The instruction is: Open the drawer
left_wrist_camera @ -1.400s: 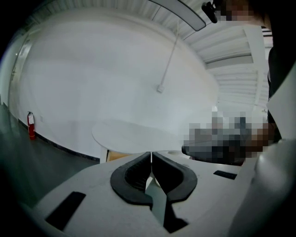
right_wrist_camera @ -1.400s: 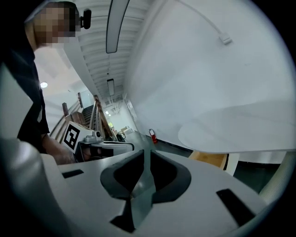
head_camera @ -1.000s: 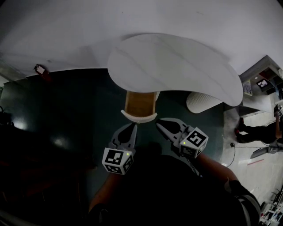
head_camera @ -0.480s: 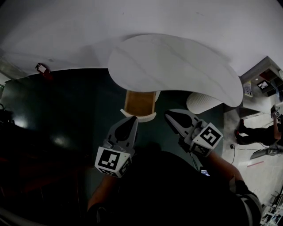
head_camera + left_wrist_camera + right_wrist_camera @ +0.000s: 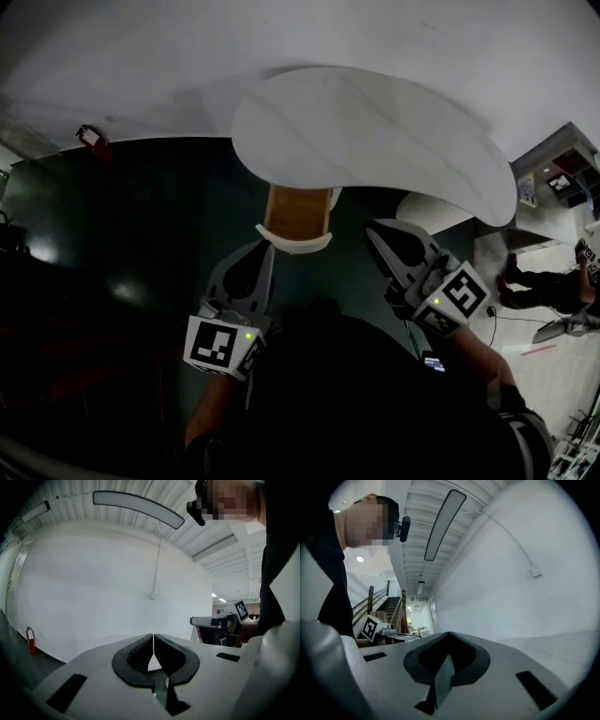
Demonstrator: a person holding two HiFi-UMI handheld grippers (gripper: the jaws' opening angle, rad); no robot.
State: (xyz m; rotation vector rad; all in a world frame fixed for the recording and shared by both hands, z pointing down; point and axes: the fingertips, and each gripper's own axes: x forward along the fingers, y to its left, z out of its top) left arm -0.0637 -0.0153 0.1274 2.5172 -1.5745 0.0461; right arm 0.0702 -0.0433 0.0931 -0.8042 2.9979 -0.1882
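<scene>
Left claw (image 5: 263, 261) is low and a bit left of the middle in the head view. Right claw (image 5: 378, 240) is to its right. Between them, a little higher, the drawer (image 5: 296, 214) sticks out from under the white table (image 5: 375, 141), with its brown inside showing.

In the left gripper view, the left claw is squeezed shut and holds nothing.

In the right gripper view, the right claw is shut too, with nothing in it.

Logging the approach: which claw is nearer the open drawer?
Left. In the head view, the left claw lies by the left front corner of the drawer; the right claw is off to its right, apart.
</scene>
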